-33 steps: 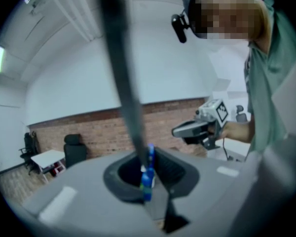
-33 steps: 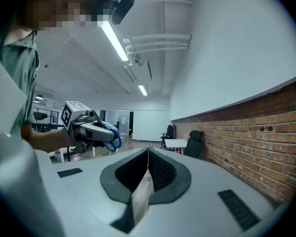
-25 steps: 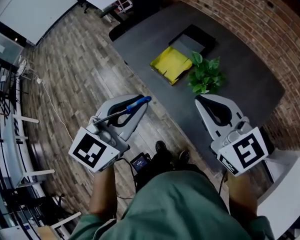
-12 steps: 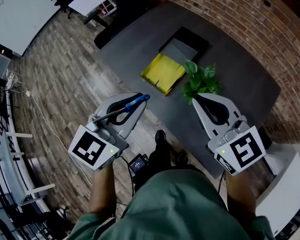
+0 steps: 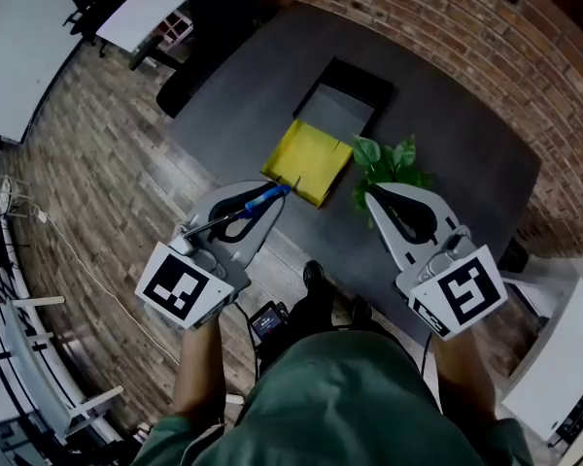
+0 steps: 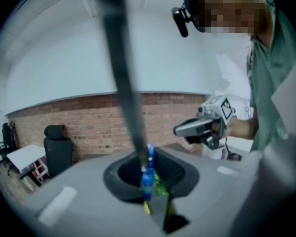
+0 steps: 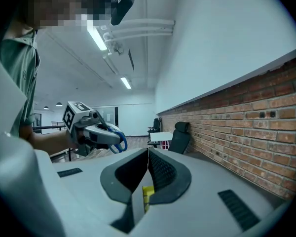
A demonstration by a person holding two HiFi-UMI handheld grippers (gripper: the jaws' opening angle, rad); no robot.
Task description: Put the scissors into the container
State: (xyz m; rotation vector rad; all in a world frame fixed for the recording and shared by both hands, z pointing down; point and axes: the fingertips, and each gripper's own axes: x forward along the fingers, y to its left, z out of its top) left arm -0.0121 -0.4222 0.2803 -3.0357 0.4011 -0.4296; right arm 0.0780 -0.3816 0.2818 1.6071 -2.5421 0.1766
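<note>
My left gripper (image 5: 272, 206) is shut on the scissors (image 5: 268, 198); their blue handles stick out past the jaw tips and the grey blades run back over the gripper body. In the left gripper view the blue handles (image 6: 148, 174) sit between the jaws and a blade (image 6: 124, 83) rises upward. The yellow container (image 5: 307, 157) lies on the dark table (image 5: 243, 95), just beyond the scissors' tip. My right gripper (image 5: 372, 202) is shut with nothing in it, level with the left one, beside the plant (image 5: 391, 163). Through its closed jaws (image 7: 148, 154) a sliver of yellow shows.
A dark tray (image 5: 346, 103) lies behind the yellow container. A brick wall (image 5: 486, 37) borders the table's far side. A black chair (image 5: 199, 27) and a white table (image 5: 141, 13) stand on the wood floor at the left. A white surface (image 5: 564, 348) sits at the right.
Both grippers have advanced toward the table, so the yellow container and plant now lie right at the jaw tips. The scissors stay held in the left gripper.
</note>
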